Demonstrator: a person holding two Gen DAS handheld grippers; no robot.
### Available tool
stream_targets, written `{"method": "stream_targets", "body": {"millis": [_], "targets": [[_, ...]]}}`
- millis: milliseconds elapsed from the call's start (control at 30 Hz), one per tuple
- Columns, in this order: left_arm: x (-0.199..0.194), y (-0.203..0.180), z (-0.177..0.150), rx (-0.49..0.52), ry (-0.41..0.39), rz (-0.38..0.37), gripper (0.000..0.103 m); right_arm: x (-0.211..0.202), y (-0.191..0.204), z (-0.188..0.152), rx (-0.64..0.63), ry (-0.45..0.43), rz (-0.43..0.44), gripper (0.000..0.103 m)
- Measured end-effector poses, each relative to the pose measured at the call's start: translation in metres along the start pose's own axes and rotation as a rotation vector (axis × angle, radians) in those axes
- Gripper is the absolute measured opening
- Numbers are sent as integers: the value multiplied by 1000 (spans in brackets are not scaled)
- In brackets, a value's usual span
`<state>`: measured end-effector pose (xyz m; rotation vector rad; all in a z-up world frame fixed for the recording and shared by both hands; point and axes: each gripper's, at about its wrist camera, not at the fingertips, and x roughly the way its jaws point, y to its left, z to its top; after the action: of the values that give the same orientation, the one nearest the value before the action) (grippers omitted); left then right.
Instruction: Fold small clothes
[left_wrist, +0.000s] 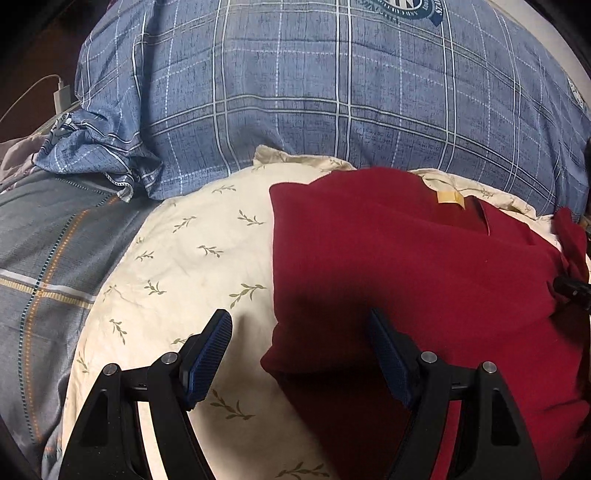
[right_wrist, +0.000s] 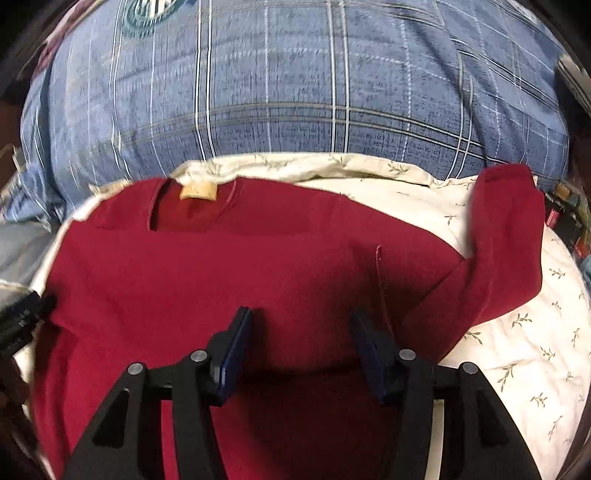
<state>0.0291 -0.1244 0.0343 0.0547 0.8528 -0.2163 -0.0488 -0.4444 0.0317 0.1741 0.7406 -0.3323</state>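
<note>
One red garment (right_wrist: 229, 266), with a tan neck label (right_wrist: 198, 191), lies spread on one cream leaf-print pillow (left_wrist: 192, 258) before one blue plaid pillow (left_wrist: 295, 92). Two tools: left tool (left_wrist: 301, 325) and right tool (right_wrist: 301, 321) both hover open, gripping nothing

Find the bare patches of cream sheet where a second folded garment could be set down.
Bare cream sheet lies left of the red garment, bordered by the blue plaid pillow behind and the grey blanket. Another patch lies right of the red sleeve. The middle is crowded.
</note>
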Motion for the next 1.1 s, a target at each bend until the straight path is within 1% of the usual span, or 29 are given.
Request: {"method": "stream_targets", "body": {"millis": [67,167,233,300,367,400,433,467,533,567,700,800,933,1000,1033,1100], "targets": [[-4,1,0,-6,-12,-12,75,0,-5,2,14,-8,-9,58],[-15,2,0,-14,-50,-50,75,14,-9,-2,0,47,-14,59],[-20,3,-2,-12,-71,-75,75,9,-6,-3,-13,35,-15,59],[-19,2,-5,5,-66,-76,75,1,-8,-2,-9,38,13,59],[-11,0,-9,22,-27,-63,75,-11,-15,2,0,12,39,59],[-6,0,-11,25,-4,-57,75,-20,-24,8,11,-14,27,60],[-2,0,-13,24,13,-54,75,-26,-33,13,24,-33,11,64],[0,0,-14,21,19,-54,75,-31,-46,20,44,-54,-8,68],[0,0,-14,20,18,-54,75,-35,-72,35,91,-77,-52,71],[1,0,-13,20,18,-54,75,-33,-85,43,116,-77,-70,71],[3,0,-15,21,15,-45,77,-9,-148,78,292,-27,-128,71],[6,-2,-13,21,14,-46,77,11,-166,97,313,-15,-165,71],[8,-3,-12,29,8,-46,77,45,-169,113,291,17,-229,71],[8,-4,-11,38,7,-43,77,61,-169,116,266,33,-278,68],[8,-5,-11,43,5,-41,77,67,-171,116,265,42,-290,67],[9,-4,-12,42,6,-39,79,75,-178,113,268,56,-305,46]]}}
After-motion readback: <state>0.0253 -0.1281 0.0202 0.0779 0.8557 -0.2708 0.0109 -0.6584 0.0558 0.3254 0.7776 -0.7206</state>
